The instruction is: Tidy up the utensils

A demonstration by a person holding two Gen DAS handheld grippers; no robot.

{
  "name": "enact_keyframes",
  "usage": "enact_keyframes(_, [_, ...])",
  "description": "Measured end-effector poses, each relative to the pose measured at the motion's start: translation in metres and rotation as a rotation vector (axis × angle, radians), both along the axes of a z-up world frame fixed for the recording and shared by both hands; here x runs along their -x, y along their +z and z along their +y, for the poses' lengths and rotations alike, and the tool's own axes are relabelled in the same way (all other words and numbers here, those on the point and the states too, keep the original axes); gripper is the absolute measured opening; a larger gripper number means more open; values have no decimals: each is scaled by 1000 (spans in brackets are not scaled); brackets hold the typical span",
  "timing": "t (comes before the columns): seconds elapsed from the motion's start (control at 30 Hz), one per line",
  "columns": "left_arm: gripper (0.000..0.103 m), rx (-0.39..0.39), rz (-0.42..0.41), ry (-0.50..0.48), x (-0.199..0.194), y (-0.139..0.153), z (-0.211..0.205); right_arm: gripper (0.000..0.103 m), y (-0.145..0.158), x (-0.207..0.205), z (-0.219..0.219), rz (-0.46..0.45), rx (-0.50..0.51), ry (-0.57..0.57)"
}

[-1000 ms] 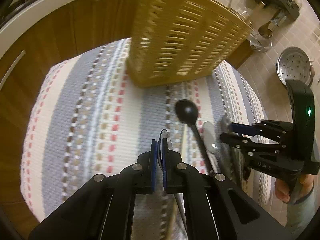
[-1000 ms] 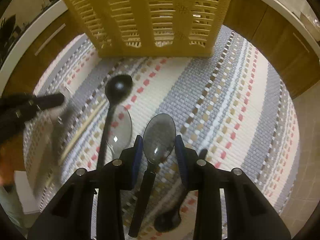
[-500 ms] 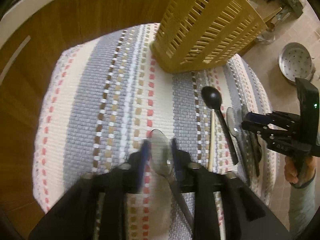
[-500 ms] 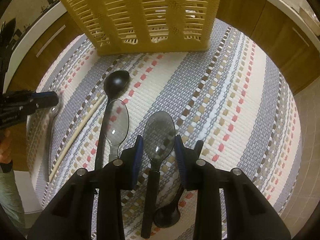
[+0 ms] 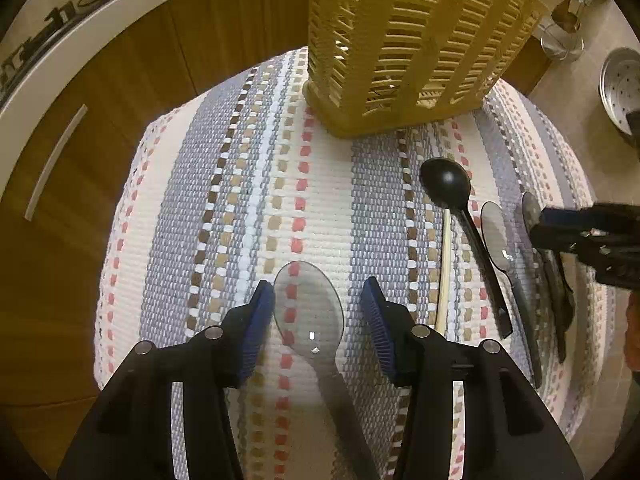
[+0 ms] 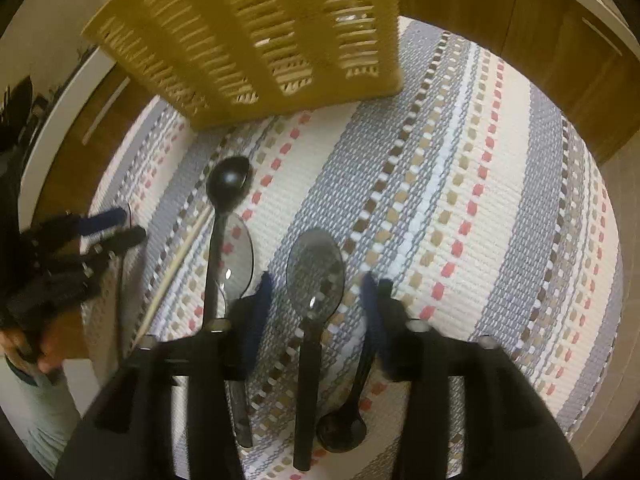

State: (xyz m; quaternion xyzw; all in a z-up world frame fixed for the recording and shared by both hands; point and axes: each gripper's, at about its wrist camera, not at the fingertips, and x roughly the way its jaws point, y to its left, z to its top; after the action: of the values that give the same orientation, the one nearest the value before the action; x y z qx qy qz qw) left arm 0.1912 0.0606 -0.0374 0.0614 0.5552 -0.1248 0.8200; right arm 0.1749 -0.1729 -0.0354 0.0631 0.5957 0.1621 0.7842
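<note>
My left gripper is open, its jaws either side of a clear plastic spoon lying flat on the striped mat. My right gripper is open around a smoky clear spoon with a dark handle, also flat on the mat. A black spoon, a wooden chopstick and another clear spoon lie in a row to the right in the left wrist view. The yellow slatted utensil basket stands at the mat's far end.
A second black spoon lies bowl-down beside my right gripper. Wooden cabinets under a white counter border the mat. A metal steamer pan and a pot sit on the tiled floor to the right.
My left gripper, which held the clear spoon on edge, has lowered it flat onto the mat and opened. My right gripper has opened wider around its spoon.
</note>
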Motion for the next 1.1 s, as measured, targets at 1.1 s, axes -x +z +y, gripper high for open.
enact_keyframes(1.1, [31, 205, -692, 80, 67, 126, -22, 29, 134, 68, 28, -572, 4, 21])
